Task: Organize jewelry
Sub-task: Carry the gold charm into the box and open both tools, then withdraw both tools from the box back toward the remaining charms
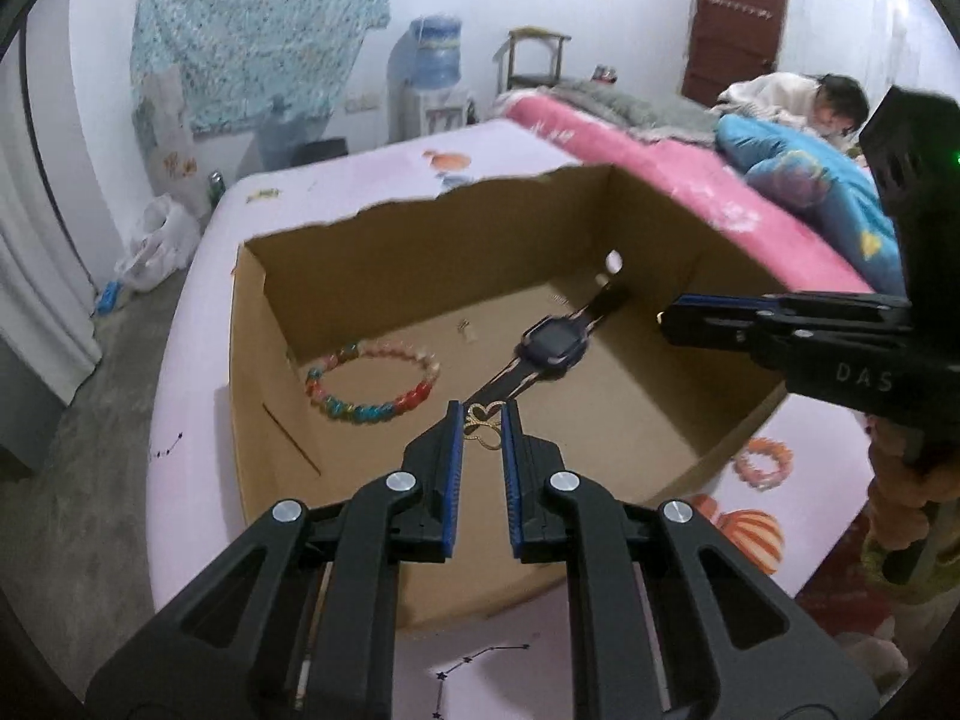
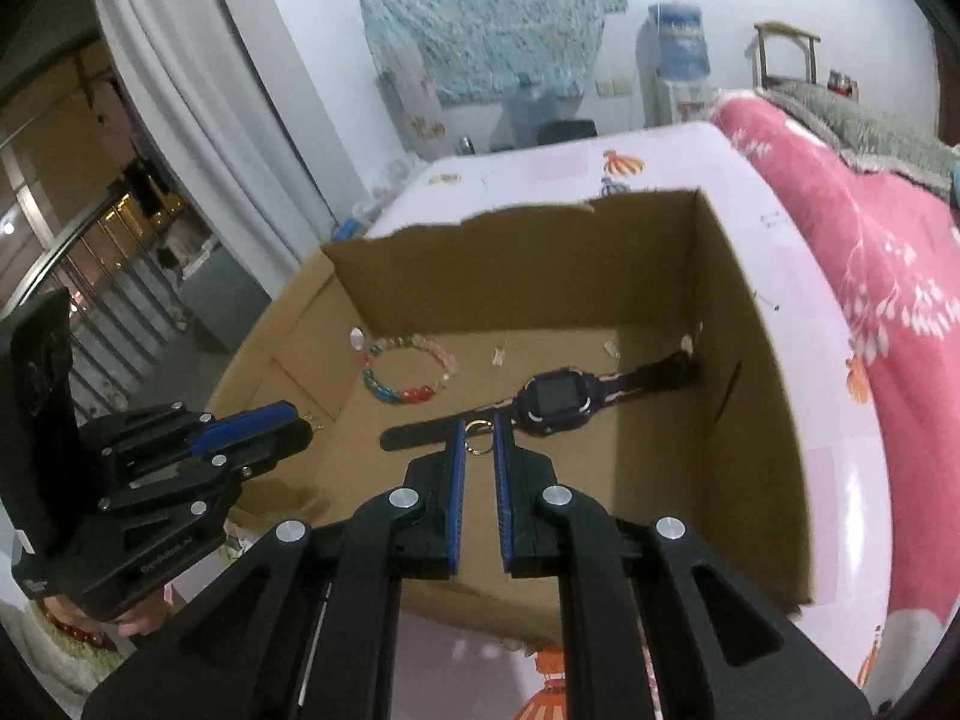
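Observation:
An open cardboard box (image 1: 252, 360) sits on the pale pink bed sheet. Inside it lie a multicoloured beaded bracelet (image 1: 372, 384) and a dark smartwatch (image 1: 552, 345) with its strap laid out. My left gripper (image 1: 483, 414) is shut on a small gold butterfly-shaped piece (image 1: 485, 429) above the box's near part. My right gripper (image 2: 479, 429) is shut on a small gold ring (image 2: 479, 438), hanging over the watch strap (image 2: 420, 435). In the left wrist view the right gripper (image 1: 663, 318) comes in over the box's right wall. In the right wrist view the left gripper (image 2: 303, 423) hovers at the left wall.
Small pale bits (image 1: 465, 329) lie on the box floor. A pink bracelet (image 1: 765, 462) rests on the sheet to the right of the box. A pink blanket (image 1: 660, 168) and a person (image 1: 798, 99) lying down are beyond. A water dispenser (image 1: 435, 72) stands at the wall.

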The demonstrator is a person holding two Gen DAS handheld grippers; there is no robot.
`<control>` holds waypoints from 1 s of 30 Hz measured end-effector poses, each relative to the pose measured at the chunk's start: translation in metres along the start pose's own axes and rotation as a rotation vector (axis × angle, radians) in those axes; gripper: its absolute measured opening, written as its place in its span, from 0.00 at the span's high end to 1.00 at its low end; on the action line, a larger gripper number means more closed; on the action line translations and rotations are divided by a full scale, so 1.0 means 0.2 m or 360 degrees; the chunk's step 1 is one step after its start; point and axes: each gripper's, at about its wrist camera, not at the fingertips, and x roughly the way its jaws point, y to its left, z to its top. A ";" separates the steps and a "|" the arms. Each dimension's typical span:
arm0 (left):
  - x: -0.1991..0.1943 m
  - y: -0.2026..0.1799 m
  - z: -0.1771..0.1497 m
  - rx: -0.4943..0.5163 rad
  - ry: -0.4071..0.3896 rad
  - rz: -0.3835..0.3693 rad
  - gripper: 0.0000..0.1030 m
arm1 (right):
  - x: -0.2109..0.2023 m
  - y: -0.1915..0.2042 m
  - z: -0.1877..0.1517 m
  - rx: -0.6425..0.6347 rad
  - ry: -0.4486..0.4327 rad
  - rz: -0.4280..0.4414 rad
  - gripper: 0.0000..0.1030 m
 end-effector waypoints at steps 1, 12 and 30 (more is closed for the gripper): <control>0.01 0.00 0.00 -0.0010 0.0010 0.0006 0.88 | 0.02 -0.01 0.00 0.0010 0.0018 -0.0013 0.90; -0.02 0.04 -0.03 -0.0089 0.0003 -0.0021 0.80 | -0.06 -0.09 -0.01 0.0073 -0.0014 -0.0039 0.71; -0.40 -0.05 -0.11 0.0014 -0.0219 -0.0038 0.45 | -0.50 -0.11 -0.13 -0.0001 -0.0294 -0.0081 0.48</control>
